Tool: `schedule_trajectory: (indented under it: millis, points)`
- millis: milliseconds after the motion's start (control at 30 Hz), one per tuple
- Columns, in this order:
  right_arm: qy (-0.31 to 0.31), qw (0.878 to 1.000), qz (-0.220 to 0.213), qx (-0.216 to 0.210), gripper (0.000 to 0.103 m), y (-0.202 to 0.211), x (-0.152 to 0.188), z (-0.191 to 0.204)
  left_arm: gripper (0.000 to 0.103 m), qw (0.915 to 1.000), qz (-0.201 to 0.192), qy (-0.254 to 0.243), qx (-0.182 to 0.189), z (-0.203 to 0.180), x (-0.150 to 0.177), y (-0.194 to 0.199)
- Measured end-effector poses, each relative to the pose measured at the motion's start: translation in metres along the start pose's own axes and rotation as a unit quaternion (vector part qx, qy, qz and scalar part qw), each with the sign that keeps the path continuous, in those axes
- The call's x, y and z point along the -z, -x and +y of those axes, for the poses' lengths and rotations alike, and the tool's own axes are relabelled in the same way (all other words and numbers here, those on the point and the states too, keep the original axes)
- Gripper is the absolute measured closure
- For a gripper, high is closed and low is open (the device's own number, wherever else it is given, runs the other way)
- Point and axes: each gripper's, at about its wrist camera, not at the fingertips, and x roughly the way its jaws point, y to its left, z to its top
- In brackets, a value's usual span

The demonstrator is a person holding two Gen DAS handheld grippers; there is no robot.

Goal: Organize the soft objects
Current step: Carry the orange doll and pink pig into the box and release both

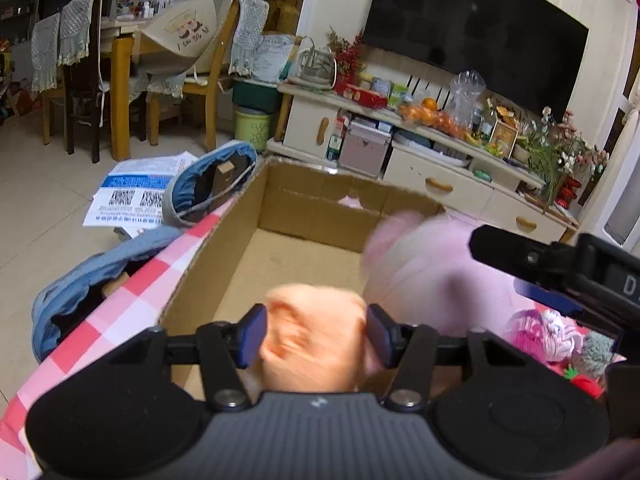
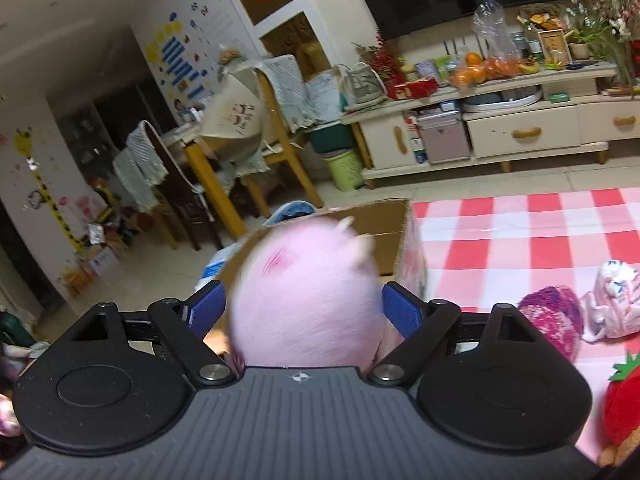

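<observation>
A: What does the left gripper (image 1: 316,334) have?

B: A soft peach-orange plush toy (image 1: 314,344) — blurred, rounded, fuzzy-looking. It sits between the two blue pads (image 1: 252,334), which press on its sides, so the fingers are clamped on it. Just beyond the fingertips lies the open cardboard box (image 1: 248,216), its brown floor bare where it shows.

A: And the right gripper (image 2: 304,312)?

B: It carries a pale pink plush toy (image 2: 304,296), round and bulging, with a darker pink mark on its upper left and small cream nubs near the top right. It fills the gap between the blue fingers (image 2: 402,312); both appear to touch it, so it looks grasped. In the left view that same pink toy shows as a smear to the right of the left fingers, over the box's near right side.

A: Anything else nearby?

B: To the right of the right fingers, on the red-and-white checked cloth (image 2: 520,236), lie a magenta knitted ball (image 2: 554,316), a white-and-pink bundle (image 2: 612,304) and a red strawberry plush (image 2: 624,404) — all apart from the grippers.
</observation>
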Motion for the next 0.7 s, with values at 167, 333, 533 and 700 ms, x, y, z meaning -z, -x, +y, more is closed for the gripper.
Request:
schedule_trajectory:
  millis: [167, 333, 533, 700]
  points:
    - [-0.019, 0.998, -0.053, 0.004, 0.0, 0.043, -0.004, 0.0, 0.031, 0.9995, -0.028, -0.01, -0.012, -0.005, -0.002, 0.011]
    - [-0.016, 0.995, -0.088, 0.044, 0.0, 0.087, 0.001, -0.002, 0.026, 0.9994, -0.029, -0.015, -0.011, -0.01, -0.002, 0.011]
    - [-0.01, 0.991, -0.105, 0.079, 0.0, 0.122, 0.012, -0.003, 0.023, 0.9992, -0.032, -0.023, -0.008, -0.018, 0.0, 0.013]
    - [-0.005, 0.99, -0.107, 0.097, 0.0, 0.121, 0.009, 0.001, 0.02, 0.9989, -0.032, -0.035, 0.001, -0.029, 0.004, 0.014]
